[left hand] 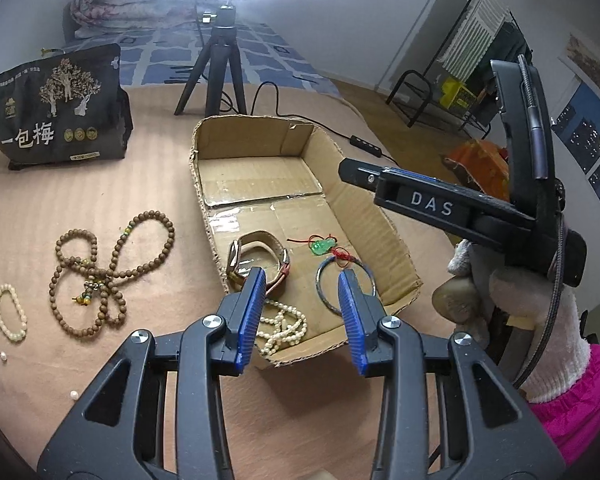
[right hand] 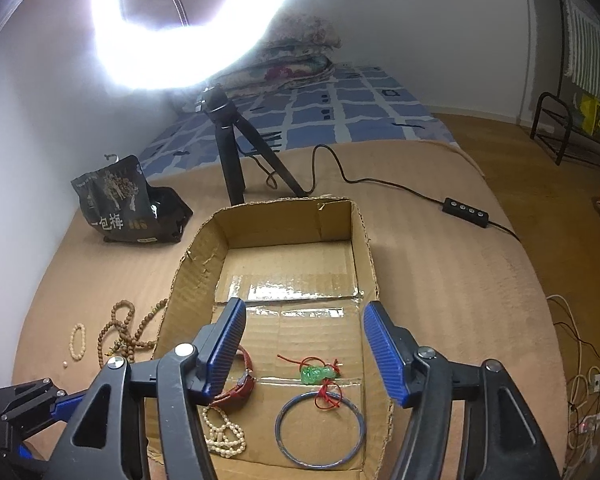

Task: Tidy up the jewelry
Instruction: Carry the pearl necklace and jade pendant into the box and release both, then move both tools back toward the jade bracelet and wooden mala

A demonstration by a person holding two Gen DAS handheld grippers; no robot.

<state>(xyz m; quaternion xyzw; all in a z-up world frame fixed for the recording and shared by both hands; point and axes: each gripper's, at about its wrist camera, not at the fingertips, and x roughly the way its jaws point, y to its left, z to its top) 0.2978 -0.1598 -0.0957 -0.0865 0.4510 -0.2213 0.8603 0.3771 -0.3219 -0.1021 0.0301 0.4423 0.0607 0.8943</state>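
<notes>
An open cardboard box (left hand: pixel 372 216) (right hand: pixel 364 248) lies on the tan blanket. Inside it are a watch (left hand: pixel 260 256) (right hand: pixel 246 384), a pearl necklace (left hand: pixel 284 328) (right hand: pixel 224 436), a green pendant on red cord (left hand: pixel 322 246) (right hand: pixel 316 374) and a blue bangle (left hand: pixel 326 300) (right hand: pixel 320 460). Left of the box lie a brown bead necklace (left hand: pixel 112 272) (right hand: pixel 120 334), a pearl bracelet (left hand: pixel 10 312) (right hand: pixel 77 341) and loose pearls (left hand: pixel 3 356). My left gripper (left hand: pixel 302 280) is open and empty over the box's near end. My right gripper (right hand: pixel 304 312) is open and empty above the box; its body shows in the left wrist view (left hand: pixel 460 204).
A black snack bag (left hand: pixel 60 108) (right hand: pixel 128 200) stands at the back left. A black tripod (left hand: pixel 214 76) (right hand: pixel 236 148) with ring light stands behind the box. A cable with a switch (right hand: pixel 464 208) runs to the right. Floor and a rack (right hand: pixel 568 132) lie beyond the bed edge.
</notes>
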